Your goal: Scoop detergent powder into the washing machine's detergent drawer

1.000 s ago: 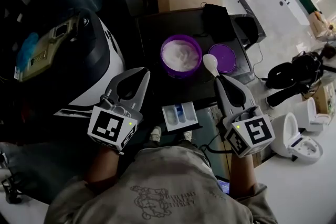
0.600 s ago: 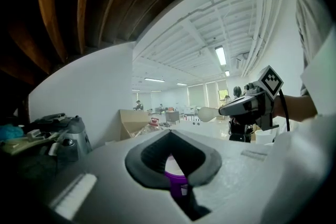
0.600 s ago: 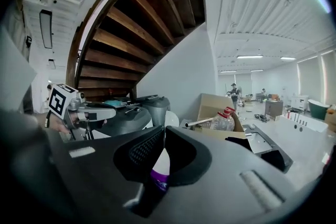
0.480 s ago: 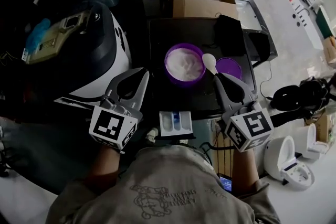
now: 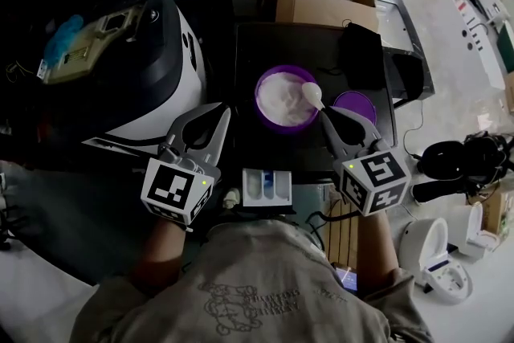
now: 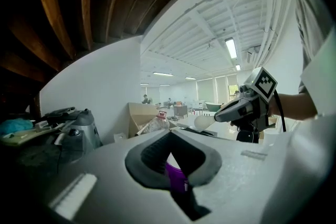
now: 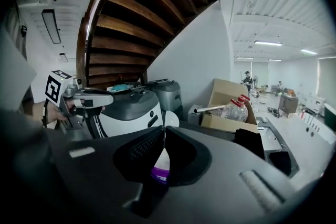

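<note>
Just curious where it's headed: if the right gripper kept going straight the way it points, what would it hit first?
Probably the powder in the purple tub: the spoon held by the right gripper hangs over it, though height unclear.

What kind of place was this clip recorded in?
Probably an open lab or office hall rather than a home laundry: a wooden stair underside overhead, a long strip-lit ceiling, and a cardboard box of clutter.
</note>
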Tool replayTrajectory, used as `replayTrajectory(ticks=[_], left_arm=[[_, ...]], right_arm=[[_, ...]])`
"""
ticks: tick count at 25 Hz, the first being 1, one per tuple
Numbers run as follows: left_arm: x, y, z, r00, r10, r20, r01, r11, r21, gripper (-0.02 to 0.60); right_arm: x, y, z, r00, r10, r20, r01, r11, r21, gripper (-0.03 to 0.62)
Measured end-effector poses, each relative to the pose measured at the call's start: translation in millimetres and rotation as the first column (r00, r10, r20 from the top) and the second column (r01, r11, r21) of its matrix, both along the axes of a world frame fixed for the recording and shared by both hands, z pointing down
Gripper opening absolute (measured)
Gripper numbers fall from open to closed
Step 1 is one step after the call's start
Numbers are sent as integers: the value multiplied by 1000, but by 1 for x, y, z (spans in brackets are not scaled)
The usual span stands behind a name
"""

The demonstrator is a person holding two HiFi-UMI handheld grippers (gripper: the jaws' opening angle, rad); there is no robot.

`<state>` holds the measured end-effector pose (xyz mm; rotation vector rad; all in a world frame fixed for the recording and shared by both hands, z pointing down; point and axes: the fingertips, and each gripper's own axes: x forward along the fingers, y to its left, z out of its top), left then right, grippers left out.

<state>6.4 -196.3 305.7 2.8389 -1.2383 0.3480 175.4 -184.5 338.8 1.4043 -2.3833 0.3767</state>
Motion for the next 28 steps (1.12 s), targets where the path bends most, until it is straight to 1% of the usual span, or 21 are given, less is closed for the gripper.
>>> replayTrajectory(ticks=[3,9,14,19,24,28], left_arm=[[-1,-3,9,1000,-4,3,4,1000,-13,0],[2,-7,20,1000,3,25,-3,1000,-30,0],[1,-11,28,999,16,29,-15,999,-38,0],[1,-17,34,1000,20,19,-19,999,-41,0],[-1,-22,40,1000,26,17,-25,999,-47,0],[-2,-26,44,1000,27,10,-27,998,-56,0]], right_arm=[[-4,-7,14,999,-24,-35,23,999,-36,37],[-7,-18,38,989,-59,-134,47,995,-86,37],[-11,-29,55,984,-81,-162,56,987,-150,37],[-11,-40,71,968,-101,-229,55,978,-201,37],[-13,-49,83,961,-115,-252,51,968,-245,37],[-13,-53,93,945,-146,-293,57,955,-291,37]])
